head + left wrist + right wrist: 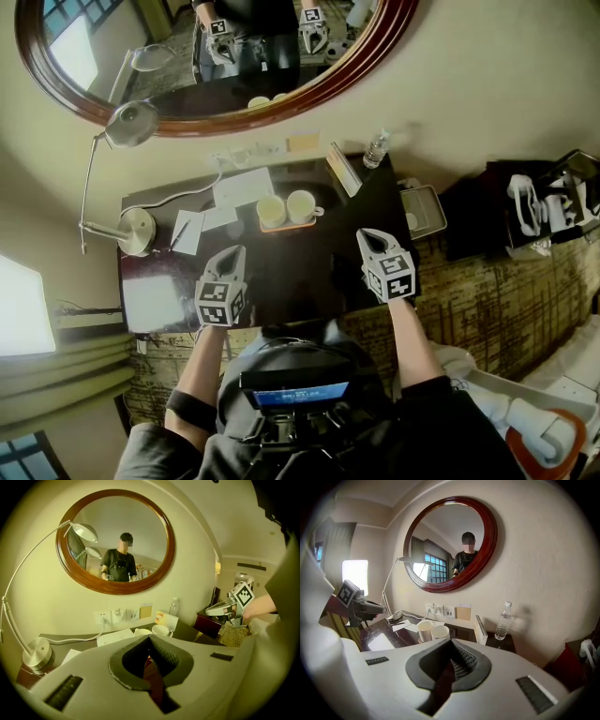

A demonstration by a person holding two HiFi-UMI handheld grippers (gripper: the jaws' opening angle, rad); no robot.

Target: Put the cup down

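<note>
Left hand-held gripper (233,253) and right hand-held gripper (371,238): jaws pressed together, nothing between them, touching nothing. Both hovered over the near edge of the desk (309,281), pointed toward its back. Likely idle, since neither carried a cup. Two cups (272,211) stood upright, side by side, on a small tray (281,228) near the wall, well apart from both.

An oval wood-framed mirror (216,56) is hung on a cream wall (487,84) above a dark worktop (300,272). A lamp (131,122) is set at its left end; a bright window (355,573) is seen beyond.
</note>
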